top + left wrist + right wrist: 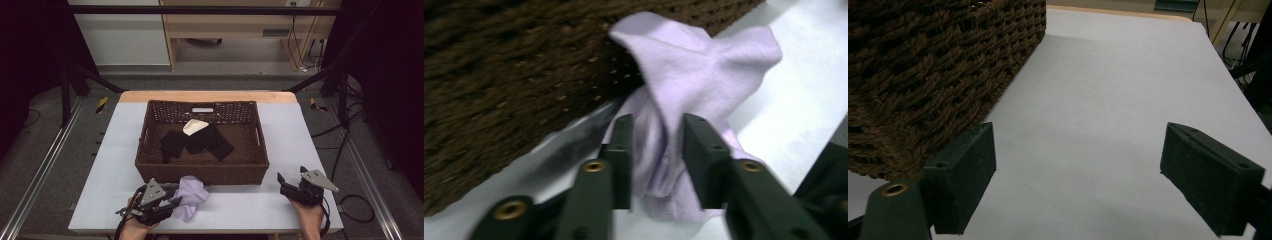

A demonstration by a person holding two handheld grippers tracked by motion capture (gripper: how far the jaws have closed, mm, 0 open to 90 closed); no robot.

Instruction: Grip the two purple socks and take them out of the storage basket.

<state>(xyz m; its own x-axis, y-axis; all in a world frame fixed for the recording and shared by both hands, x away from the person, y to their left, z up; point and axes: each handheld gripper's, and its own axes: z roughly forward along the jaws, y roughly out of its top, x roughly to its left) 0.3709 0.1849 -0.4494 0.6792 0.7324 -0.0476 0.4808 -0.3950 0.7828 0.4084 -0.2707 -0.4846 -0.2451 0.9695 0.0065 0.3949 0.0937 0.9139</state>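
left gripper [172,201]: jaws set apart, with the lilac cloth [191,196] lying between them; in the left gripper view the bunched fabric [684,90] is seen in the gap between the two black fingers [621,150], and whether the pads press on it cannot be told. the gripper is held low over the table's near edge, left of middle, in the person's left hand [135,227].

lilac cloth: a crumpled, soft, pale purple piece, resting on the white table cover [240,207] and heaped just against the outside of the basket's near wall, towards that wall's left half.

right gripper [291,182]: jaws wide apart, nothing between them; in the right gripper view bare white cover [1098,125] is seen between the two pads. it is held near the table's near right corner in the person's right hand [310,215], pointing towards the basket's near right corner, close to it but apart from it.

basket [200,172]: brown woven wicker, rectangular, placed at the middle of the table, a handle slot in its far wall.

contents of basket: black cloths [197,142] spread on the floor of the basket, a cream-white cloth [194,126] laid on them towards the far wall.

table: covered in white, a wooden strip [207,96] seen along its far edge.
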